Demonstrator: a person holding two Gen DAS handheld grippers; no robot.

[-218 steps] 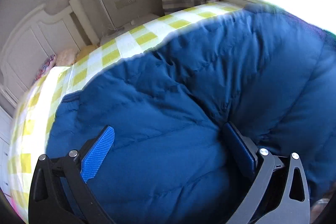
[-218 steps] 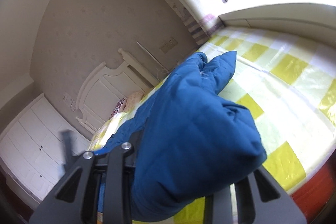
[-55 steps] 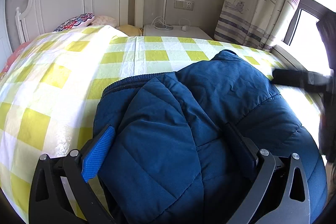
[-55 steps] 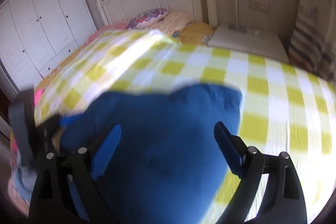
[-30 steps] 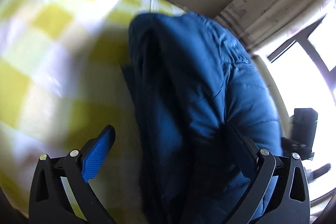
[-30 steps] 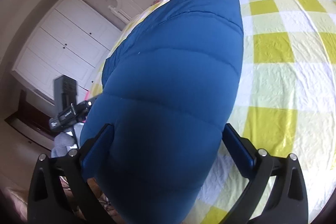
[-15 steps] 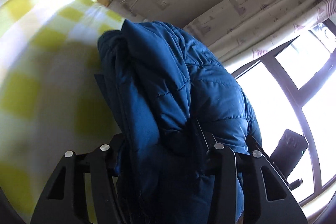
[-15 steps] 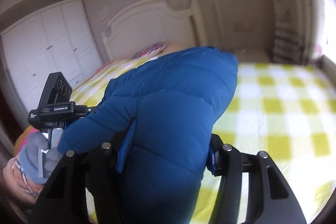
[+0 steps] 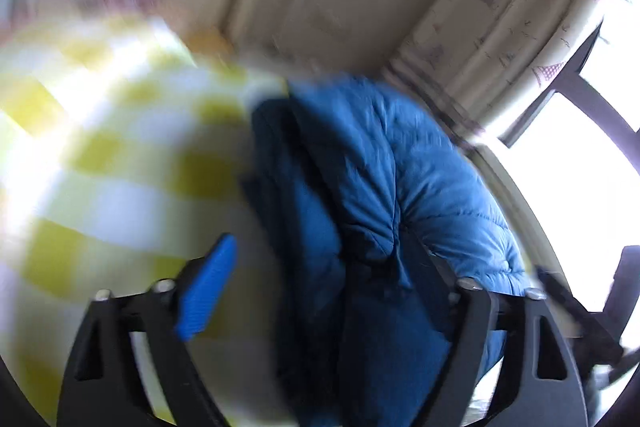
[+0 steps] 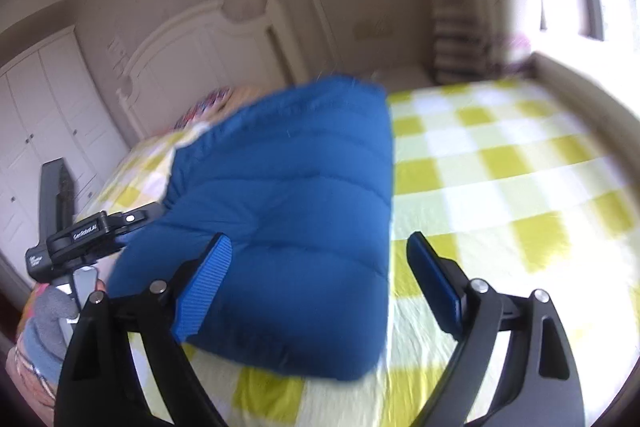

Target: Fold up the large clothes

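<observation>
Right wrist view: at far left I see my left gripper [image 10: 86, 235], then the folded blue down jacket [image 10: 296, 211] lying on the yellow-checked bed [image 10: 500, 163]. My right gripper [image 10: 320, 287] hovers over its near edge, jaws wide. Left wrist view, blurred: jaws wide, bunched jacket between them.

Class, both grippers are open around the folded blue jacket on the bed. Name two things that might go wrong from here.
The puffy jacket may spring open, since the right gripper holds nothing. It lies near the edge of the bed, so it might slide off. The left gripper touches a fold and could drag it.
</observation>
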